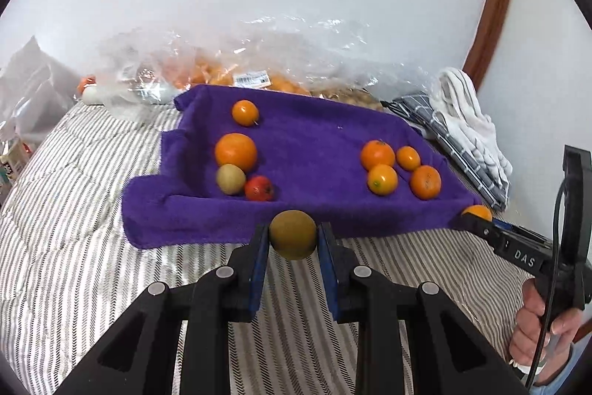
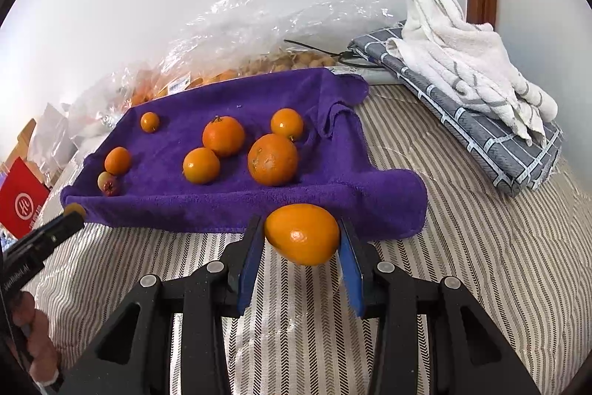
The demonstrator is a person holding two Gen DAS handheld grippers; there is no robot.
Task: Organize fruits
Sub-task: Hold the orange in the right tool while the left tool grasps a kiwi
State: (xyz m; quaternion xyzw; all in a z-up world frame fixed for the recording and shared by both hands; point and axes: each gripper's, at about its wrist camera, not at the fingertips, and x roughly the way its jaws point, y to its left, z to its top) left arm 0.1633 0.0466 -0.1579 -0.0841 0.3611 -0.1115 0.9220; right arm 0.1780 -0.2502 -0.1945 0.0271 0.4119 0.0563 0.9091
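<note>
The left gripper (image 1: 292,239) has its fingers (image 1: 259,265) pinching a kiwi (image 1: 292,234), held above the striped bedspread (image 1: 74,210) just before the near edge of the purple towel (image 1: 314,136). The right gripper (image 2: 301,239) pinches an orange (image 2: 301,234) at the same near edge, toward the towel's right corner. On the towel, four oranges (image 1: 399,169) cluster at its right side, while two oranges (image 1: 236,150), a second kiwi (image 1: 230,178) and a small red fruit (image 1: 258,188) sit at its left side. Behind the towel lies a clear plastic bag (image 1: 240,62) with more fruit; folded cloths (image 2: 473,87) lie to the towel's right.
</note>
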